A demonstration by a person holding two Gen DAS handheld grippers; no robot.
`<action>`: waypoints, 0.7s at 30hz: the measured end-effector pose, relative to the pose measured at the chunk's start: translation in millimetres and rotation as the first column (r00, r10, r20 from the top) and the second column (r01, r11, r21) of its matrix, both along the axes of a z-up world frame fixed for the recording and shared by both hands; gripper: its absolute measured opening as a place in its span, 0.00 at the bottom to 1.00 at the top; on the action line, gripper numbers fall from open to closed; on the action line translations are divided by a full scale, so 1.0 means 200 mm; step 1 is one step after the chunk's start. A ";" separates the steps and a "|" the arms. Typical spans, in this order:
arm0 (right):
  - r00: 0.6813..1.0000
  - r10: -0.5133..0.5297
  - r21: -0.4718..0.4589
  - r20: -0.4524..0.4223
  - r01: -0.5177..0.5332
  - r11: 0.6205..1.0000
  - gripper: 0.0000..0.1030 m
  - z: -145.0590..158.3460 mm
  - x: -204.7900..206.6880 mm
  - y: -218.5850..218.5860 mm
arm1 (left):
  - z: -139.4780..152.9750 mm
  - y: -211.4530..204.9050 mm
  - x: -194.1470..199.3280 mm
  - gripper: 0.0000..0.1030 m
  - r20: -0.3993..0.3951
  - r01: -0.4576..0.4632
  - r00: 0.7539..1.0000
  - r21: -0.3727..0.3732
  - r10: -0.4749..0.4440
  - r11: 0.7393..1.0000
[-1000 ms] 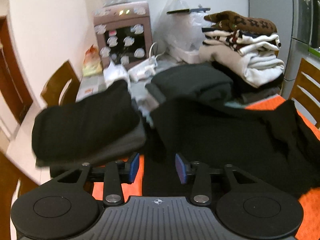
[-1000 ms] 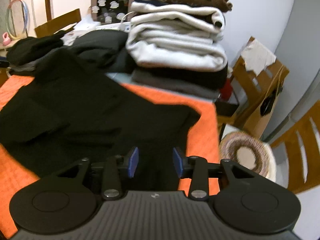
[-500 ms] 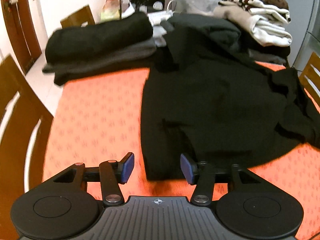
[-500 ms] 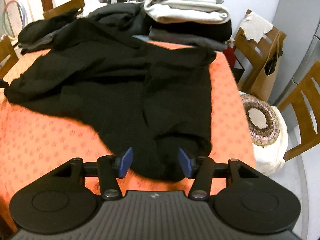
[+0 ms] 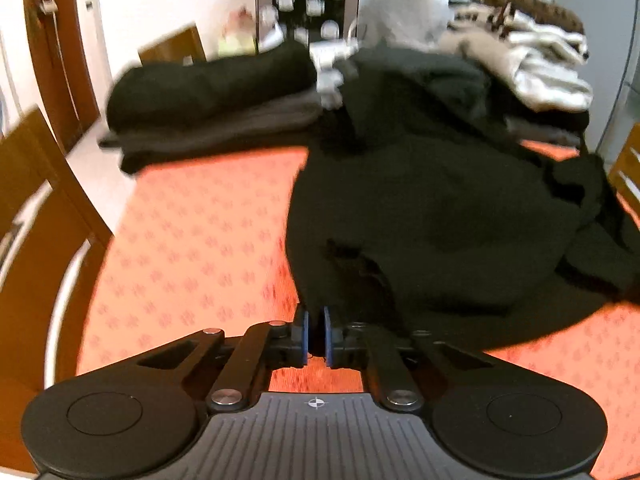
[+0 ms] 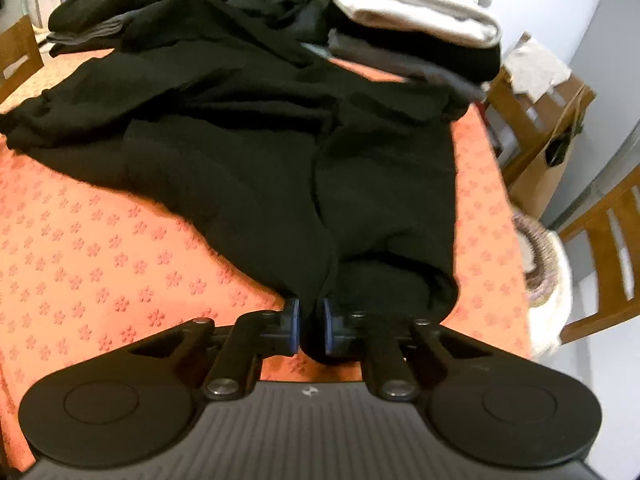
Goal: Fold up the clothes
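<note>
A black garment (image 5: pixel 432 200) lies spread and rumpled on the orange flower-patterned tablecloth (image 5: pixel 192 248). It also fills the middle of the right wrist view (image 6: pixel 280 152). My left gripper (image 5: pixel 316 334) is shut on the garment's near left corner at its hem. My right gripper (image 6: pixel 308 330) is shut on the garment's near edge, with a fold of black cloth between the blue pads. The far part of the garment runs up against other clothes.
A folded black and grey pile (image 5: pixel 208 104) lies at the far left of the table. A tall stack of folded white and brown clothes (image 6: pixel 416 20) stands at the far right. Wooden chairs (image 6: pixel 608 248) flank the table; a woven basket (image 6: pixel 540 264) sits on the floor to the right.
Both grippers were open half a second ago and have closed on the garment's near edge. Both have come down closer to the hem.
</note>
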State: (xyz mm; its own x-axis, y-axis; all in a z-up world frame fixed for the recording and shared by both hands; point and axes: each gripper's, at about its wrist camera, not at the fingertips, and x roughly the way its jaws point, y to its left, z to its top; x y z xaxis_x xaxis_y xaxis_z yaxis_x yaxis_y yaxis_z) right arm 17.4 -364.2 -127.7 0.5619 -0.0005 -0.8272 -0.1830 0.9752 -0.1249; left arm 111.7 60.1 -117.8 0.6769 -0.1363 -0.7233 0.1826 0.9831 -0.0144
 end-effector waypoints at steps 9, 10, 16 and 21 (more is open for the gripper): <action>0.996 -0.010 -0.038 0.085 0.013 0.999 0.10 0.29 -0.12 -0.09 | 0.30 0.03 -0.22 0.08 0.061 -0.023 0.998 -0.102 0.030 0.995; 0.996 -0.007 -0.041 0.086 0.011 0.999 0.10 0.32 -0.13 -0.11 | 0.33 0.03 -0.26 0.08 0.062 -0.026 0.998 -0.110 0.033 0.994; 0.998 0.019 -0.022 0.053 -0.018 1.000 0.10 0.40 -0.27 -0.22 | 0.39 -0.04 -0.59 0.08 0.062 -0.054 0.996 -0.099 0.060 0.994; 0.997 0.069 0.000 0.021 -0.069 0.998 0.10 0.39 -0.41 -0.28 | 0.39 -0.11 -0.86 0.08 0.041 -0.108 0.993 -0.063 0.111 0.992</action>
State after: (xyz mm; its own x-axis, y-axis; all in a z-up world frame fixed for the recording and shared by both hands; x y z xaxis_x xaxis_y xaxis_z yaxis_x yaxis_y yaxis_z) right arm -65.0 -420.2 -49.5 0.5780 0.0392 -0.8151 -0.2468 0.9605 -0.1288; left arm -60.1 37.2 -38.9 0.7216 -0.1021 -0.6847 0.0753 0.9948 -0.0690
